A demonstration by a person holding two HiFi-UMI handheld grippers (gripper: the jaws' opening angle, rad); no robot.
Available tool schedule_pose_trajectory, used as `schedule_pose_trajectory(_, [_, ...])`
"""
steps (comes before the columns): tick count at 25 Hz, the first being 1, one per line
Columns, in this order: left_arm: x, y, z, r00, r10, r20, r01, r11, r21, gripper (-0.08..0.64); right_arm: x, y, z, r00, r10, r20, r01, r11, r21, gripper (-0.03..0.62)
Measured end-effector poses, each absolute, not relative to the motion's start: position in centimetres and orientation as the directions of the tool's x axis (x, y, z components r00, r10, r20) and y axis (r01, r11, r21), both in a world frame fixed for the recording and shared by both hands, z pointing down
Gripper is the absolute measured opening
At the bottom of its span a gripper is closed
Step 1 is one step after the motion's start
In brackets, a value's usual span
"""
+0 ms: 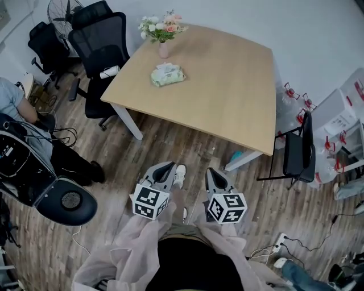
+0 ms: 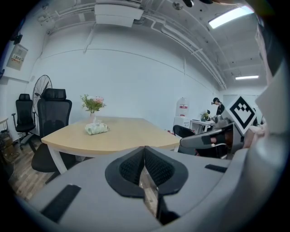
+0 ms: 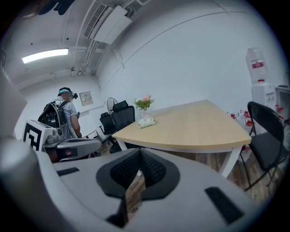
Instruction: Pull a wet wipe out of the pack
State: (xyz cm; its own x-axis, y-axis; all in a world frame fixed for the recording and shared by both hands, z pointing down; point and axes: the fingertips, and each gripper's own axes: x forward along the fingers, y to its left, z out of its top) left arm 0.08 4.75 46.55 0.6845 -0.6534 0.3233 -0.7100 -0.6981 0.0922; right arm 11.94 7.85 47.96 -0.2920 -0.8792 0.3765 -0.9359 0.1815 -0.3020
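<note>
The green wet wipe pack (image 1: 168, 75) lies on the far part of the wooden table (image 1: 227, 96), a white wipe sticking up from its top. It also shows small in the left gripper view (image 2: 96, 128) and the right gripper view (image 3: 147, 122). Both grippers hang over the wood floor, well short of the table's near edge. My left gripper (image 1: 167, 166) is shut with nothing in it, its pads (image 2: 156, 167) meeting. My right gripper (image 1: 212, 171) is likewise shut and empty, pads (image 3: 152, 168) together. Both point toward the table.
A vase of flowers (image 1: 163, 34) stands just behind the pack. Black office chairs (image 1: 99, 40) and a fan (image 1: 62, 11) stand at the table's far left, a black folding chair (image 1: 298, 150) at its right. A seated person (image 1: 17, 108) and floor cables (image 1: 296, 241) are nearby.
</note>
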Motion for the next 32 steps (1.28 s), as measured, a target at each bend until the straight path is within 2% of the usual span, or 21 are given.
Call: schedule_pose_trajectory(32, [2.9, -14.8, 44.9, 0.714, -0.632, 0.301, -0.686, -0.717, 0.122, 0.012, 14.5, -11.4, 46.3, -0.26, -0.881, 0.395, -0.948, 0.154, -0.279, 0.008])
